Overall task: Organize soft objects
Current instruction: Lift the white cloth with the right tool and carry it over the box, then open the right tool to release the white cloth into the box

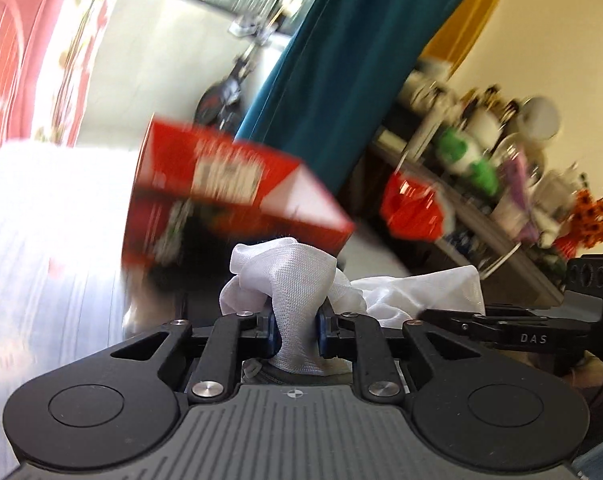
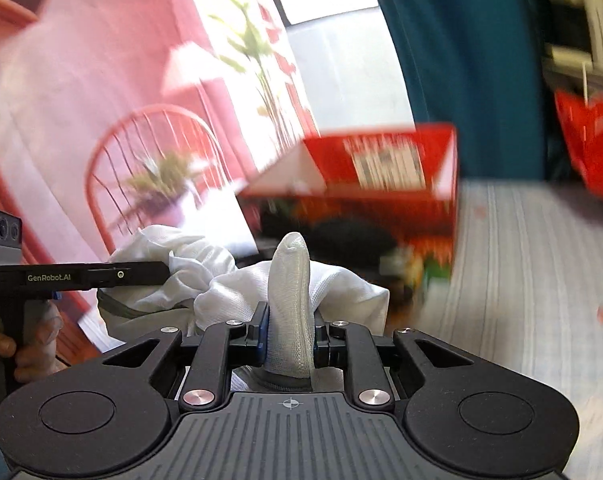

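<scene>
Both hand-held grippers, left [image 1: 295, 330] and right [image 2: 289, 338], are clamped on the white cloth [image 1: 297, 276], just before the red box [image 1: 221, 184].

wrist views, close, sharing red box [image 1: 237, 200]

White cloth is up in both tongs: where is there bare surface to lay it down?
Right wrist view: the striped surface lies bare to the right of the red box, with only small red flecks. Left wrist view: the bright stretch left of the box also looks bare, though overexposed. Crowded: directly ahead, where the box stands past the white cloth, and the cluttered shelf.
</scene>
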`<action>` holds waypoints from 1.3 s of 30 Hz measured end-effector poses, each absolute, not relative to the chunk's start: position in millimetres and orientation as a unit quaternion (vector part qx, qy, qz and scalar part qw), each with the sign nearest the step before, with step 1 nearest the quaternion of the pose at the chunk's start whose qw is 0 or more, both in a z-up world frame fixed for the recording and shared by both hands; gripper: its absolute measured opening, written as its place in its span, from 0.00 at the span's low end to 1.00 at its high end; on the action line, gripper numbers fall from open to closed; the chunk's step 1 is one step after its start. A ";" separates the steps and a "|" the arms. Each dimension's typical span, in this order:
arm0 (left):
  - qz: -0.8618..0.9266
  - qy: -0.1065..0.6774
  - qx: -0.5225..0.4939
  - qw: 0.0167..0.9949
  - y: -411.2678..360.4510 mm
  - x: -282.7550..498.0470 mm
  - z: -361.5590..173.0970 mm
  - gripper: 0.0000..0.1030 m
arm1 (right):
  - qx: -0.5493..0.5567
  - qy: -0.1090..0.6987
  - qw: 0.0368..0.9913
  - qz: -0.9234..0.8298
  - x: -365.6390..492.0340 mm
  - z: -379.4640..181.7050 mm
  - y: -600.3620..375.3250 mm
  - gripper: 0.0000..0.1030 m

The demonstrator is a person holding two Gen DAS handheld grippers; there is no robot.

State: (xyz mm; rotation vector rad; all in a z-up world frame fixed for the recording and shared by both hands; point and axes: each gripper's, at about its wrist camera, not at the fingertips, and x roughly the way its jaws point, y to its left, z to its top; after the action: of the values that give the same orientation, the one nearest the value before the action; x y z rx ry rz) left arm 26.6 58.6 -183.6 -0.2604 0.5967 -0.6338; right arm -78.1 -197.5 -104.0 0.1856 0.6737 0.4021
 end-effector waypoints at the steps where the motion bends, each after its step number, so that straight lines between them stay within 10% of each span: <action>1: -0.306 0.276 -0.124 0.903 57.4 28.1 -174.3 0.19 | 0.086 0.316 0.924 0.198 -76.5 -94.8 -198.4 0.16; 14: -0.251 0.192 -0.065 0.947 16.8 139.3 -105.8 0.19 | -0.009 0.236 0.958 0.164 57.6 -26.4 -200.2 0.16; 29: -0.188 0.335 -0.005 0.923 -10.0 276.5 -180.2 0.22 | 0.020 0.364 0.924 0.116 219.1 -143.7 -202.5 0.16; 34: -0.194 0.339 0.005 0.921 -12.2 276.9 -188.3 0.59 | 0.003 0.382 0.917 0.115 227.8 -168.3 -197.9 0.28; 39: -0.208 0.327 0.026 0.922 -18.5 261.7 -177.6 0.70 | -0.016 0.367 0.925 0.092 213.9 -164.2 -196.2 0.49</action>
State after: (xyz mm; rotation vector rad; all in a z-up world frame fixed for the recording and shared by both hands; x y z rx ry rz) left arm 261.7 -18.5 -177.6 0.0530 0.6711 -0.4276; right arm 213.9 -196.2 -164.2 -0.0318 0.7532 0.1880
